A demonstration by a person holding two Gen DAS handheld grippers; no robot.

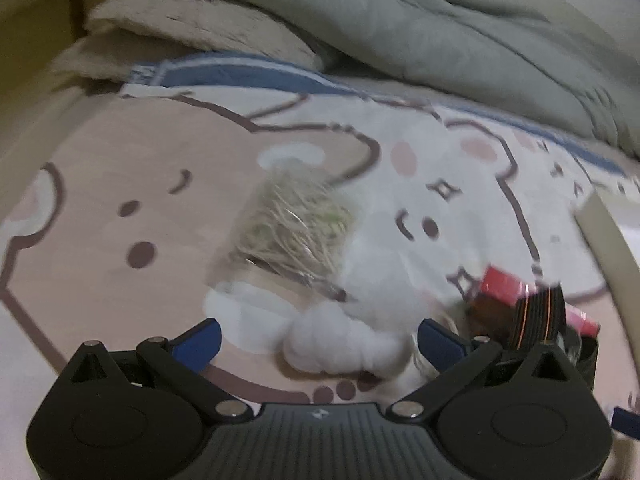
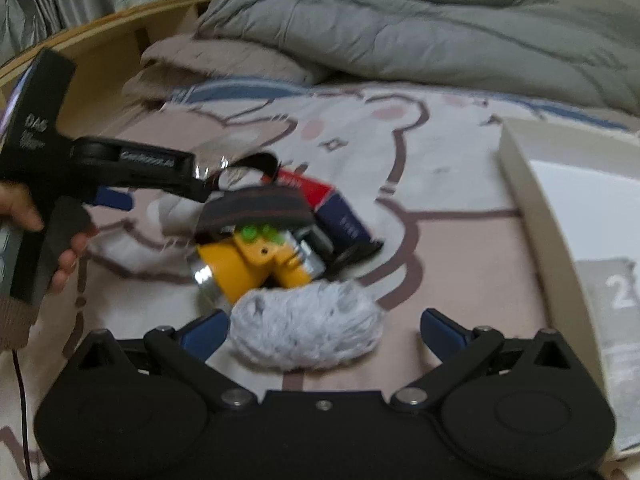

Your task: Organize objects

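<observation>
A pile of small objects lies on a cartoon bear bedsheet [image 2: 460,240]. In the right wrist view I see a fluffy grey-white ball [image 2: 306,326], a yellow toy [image 2: 248,264] with green knobs, a dark striped band [image 2: 256,206], and a red and navy box [image 2: 332,204]. My right gripper [image 2: 320,330] is open, with the fluffy ball between its fingers. My left gripper [image 1: 318,340] is open over a clear bag of dry green strands [image 1: 296,228] and white cotton [image 1: 340,344]; it also shows from the side in the right wrist view [image 2: 116,198].
A grey duvet [image 2: 420,36] is heaped at the back, with a beige pillow [image 2: 224,60] beside it. A cream tray [image 2: 536,216] with a white sheet stands at the right. A wooden bed frame [image 2: 92,48] runs along the left.
</observation>
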